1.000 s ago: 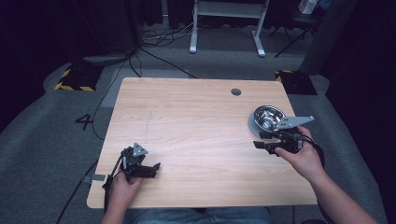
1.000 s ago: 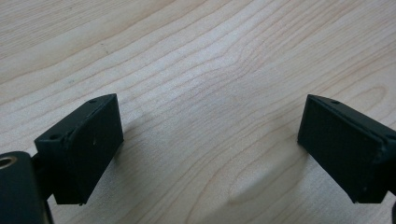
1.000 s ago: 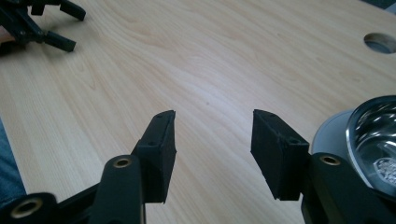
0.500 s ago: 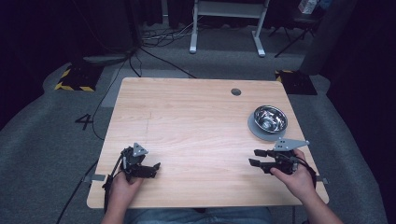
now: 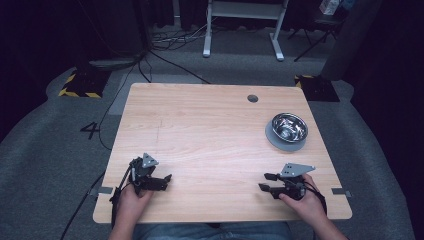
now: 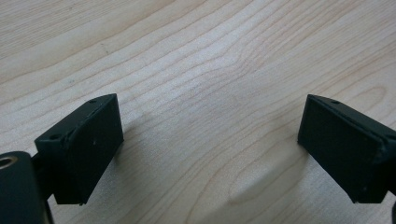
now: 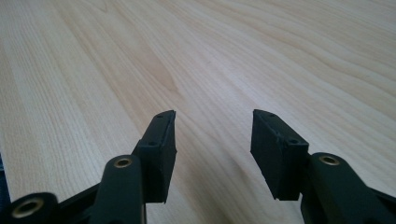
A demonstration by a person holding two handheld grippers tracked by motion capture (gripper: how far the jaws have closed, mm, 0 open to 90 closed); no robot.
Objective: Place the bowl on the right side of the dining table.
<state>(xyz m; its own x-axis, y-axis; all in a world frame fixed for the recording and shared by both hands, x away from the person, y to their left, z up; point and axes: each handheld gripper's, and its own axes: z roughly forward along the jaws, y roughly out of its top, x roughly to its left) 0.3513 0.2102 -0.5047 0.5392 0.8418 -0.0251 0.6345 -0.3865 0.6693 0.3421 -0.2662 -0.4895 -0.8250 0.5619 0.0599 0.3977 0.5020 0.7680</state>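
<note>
My left gripper [image 5: 165, 178] rests on the wooden table [image 5: 210, 135] near its front left, held by a hand. In the left gripper view its black jaws stand wide apart over bare wood, left gripper [image 6: 210, 135] open and empty. My right gripper [image 5: 266, 182] sits low at the table's front right, pointing left. The right gripper view shows the right gripper [image 7: 214, 133] partly open with nothing but wood grain between the pads. A shiny metal bowl [image 5: 288, 127] on a grey round base stands at the right side, beyond the right gripper.
A round cable hole [image 5: 252, 98] lies near the table's far edge. Past the table, on the grey carpet, stand a white desk frame [image 5: 243, 25], loose cables and a yellow-black striped plate [image 5: 80, 85]. The floor bears a "4" mark [image 5: 90, 130] at left.
My right gripper has come away from beside the bowl, moving toward the front edge and down to the tabletop. The left gripper has stayed where it was.
</note>
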